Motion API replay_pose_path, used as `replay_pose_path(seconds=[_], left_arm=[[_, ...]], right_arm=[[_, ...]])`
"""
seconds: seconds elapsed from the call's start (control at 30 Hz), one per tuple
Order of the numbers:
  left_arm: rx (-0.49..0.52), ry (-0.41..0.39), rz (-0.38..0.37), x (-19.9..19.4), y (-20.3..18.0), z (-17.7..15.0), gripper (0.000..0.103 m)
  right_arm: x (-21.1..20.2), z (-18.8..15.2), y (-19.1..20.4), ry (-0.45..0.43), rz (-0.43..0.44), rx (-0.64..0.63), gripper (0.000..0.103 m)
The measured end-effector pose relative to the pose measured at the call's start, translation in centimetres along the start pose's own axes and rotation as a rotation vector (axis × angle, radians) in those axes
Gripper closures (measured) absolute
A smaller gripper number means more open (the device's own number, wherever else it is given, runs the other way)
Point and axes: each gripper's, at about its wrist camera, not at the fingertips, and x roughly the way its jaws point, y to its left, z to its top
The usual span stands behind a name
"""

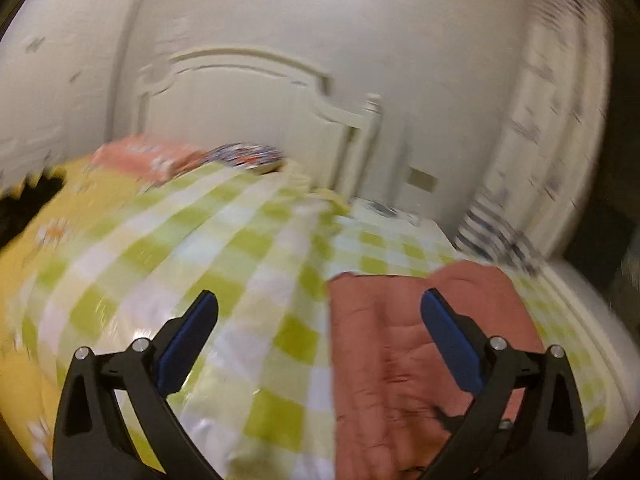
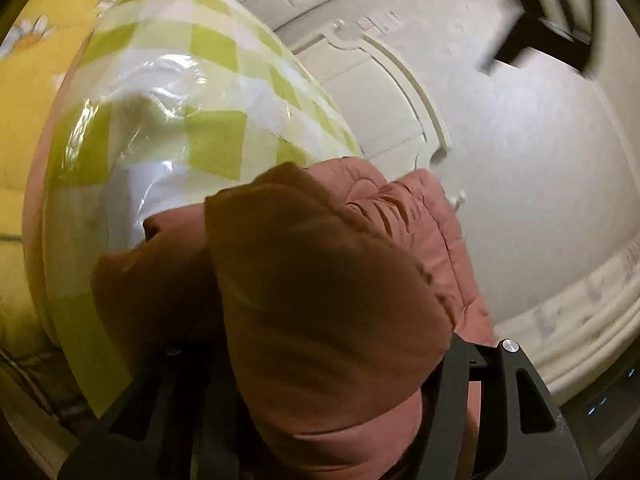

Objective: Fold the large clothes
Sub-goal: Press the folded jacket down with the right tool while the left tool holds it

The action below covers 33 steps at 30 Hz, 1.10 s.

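Left gripper [image 1: 319, 312] spread wide, blue pads [image 1: 188, 344] well apart, nothing between them. It hangs above the bed [image 1: 568, 280], not touching anything. Below and ahead of it: green-white check cover [image 1: 168, 256], glossy like plastic. Garment [image 1: 404, 344], rust-pink and quilted, lies flat on the cover under the right finger and runs back toward the camera, below the frame edge. Its far edge is just ahead of the right fingertip. Left finger is over bare check cover. Further ahead: pink pillow [image 1: 148, 156] and a patterned blue-red cloth [image 1: 248, 156] at the bed head, cream headboard [image 1: 256, 92] behind them. Yellow sheet [image 1: 36, 248] off to the left. Striped cloth [image 1: 492, 236] ahead right at the bed edge. View is motion-blurred.

Right gripper: fingertips hidden, the garment [image 2: 320, 288] is bunched up over them and fills the lower middle of the view. Only the black finger bases show at bottom left and bottom right. Cannot tell how far apart the fingers stand or whether they clamp the fabric. Fabric is puffy, stitched, mounded up right in front of the camera. Check cover [image 2: 208, 136] lies ahead left of it, yellow daisy sheet [image 2: 32, 80] further left. Cream headboard [image 2: 384, 92] ahead, wall [image 2: 520, 160] to the right.
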Motion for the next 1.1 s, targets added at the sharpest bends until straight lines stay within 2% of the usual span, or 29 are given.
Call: replay_pose_path(seconds=[0.1,0.2,0.27,0.37,0.4,0.43,0.5,0.53,0.6,0.67,0.8,0.83,0.9,0.97,1.03,1.07,1.1], left_arm=[[0.238,0.078,-0.078,1.7,-6.3,1.5,0.002],[0.423,0.187,-0.16,5.6,-13.0,1.8,0.002],[0.52,0.269,-0.158,8.8,-15.8,1.5,0.002],[0.611,0.406,-0.144,14.9,-17.2,-0.5,0.002],[0.615,0.458,-0.184,17.5,-16.6,-1.9,0.002],[0.572,0.481,-0.235,19.3,-15.2,-2.8,0.002],[0.421,0.5,-0.306,21.4,-12.7,-3.5,0.002],[0.357,0.485,-0.322,21.6,-11.5,-3.8,0.002],[0.365,0.428,-0.302,20.5,-11.0,-4.2,0.002],[0.378,0.39,-0.279,19.7,-11.0,-4.4,0.002],[0.366,0.364,-0.27,18.8,-10.5,-4.4,0.002],[0.369,0.362,-0.268,18.8,-10.8,-4.2,0.002],[0.37,0.359,-0.267,18.7,-10.8,-4.0,0.002],[0.367,0.356,-0.268,18.6,-10.8,-3.8,0.002],[0.367,0.356,-0.268,18.6,-10.7,-3.8,0.002],[0.368,0.357,-0.269,18.6,-10.7,-3.8,0.002],[0.369,0.361,-0.281,18.5,-10.8,-3.8,0.002]], right_arm=[[0.0,-0.3,-0.7,0.001,0.014,0.018,0.046],[-0.2,-0.7,-0.7,-0.015,-0.016,0.026,0.045],[-0.8,-0.6,-0.5,-0.028,-0.022,0.032,0.044],[-1.2,-0.9,-0.6,-0.041,-0.033,0.034,0.042],[-1.4,-1.1,-0.6,-0.051,-0.039,0.035,0.041],[-1.6,-1.4,-0.8,-0.056,-0.041,0.036,0.039],[-2.3,-1.9,-0.8,-0.034,-0.001,0.029,0.039],[-2.8,-2.4,-1.1,-0.027,0.023,0.025,0.039],[-4.8,-3.5,-2.4,-0.073,0.101,0.056,0.037],[-7.8,-4.9,-5.5,-0.144,0.226,0.177,0.035],[-11.1,-7.6,-14.9,-0.232,0.262,0.507,0.034],[-10.9,-8.7,-18.1,-0.24,0.285,0.638,0.034],[-9.7,-11.0,-21.9,-0.204,0.308,0.821,0.033],[-8.0,-11.7,-22.5,-0.147,0.299,0.862,0.032],[-4.8,-12.0,-20.0,-0.057,0.397,0.816,0.032],[-2.7,-12.0,-17.3,0.039,0.46,0.743,0.024],[-1.8,-11.8,-14.2,0.091,0.402,0.628,0.024]])
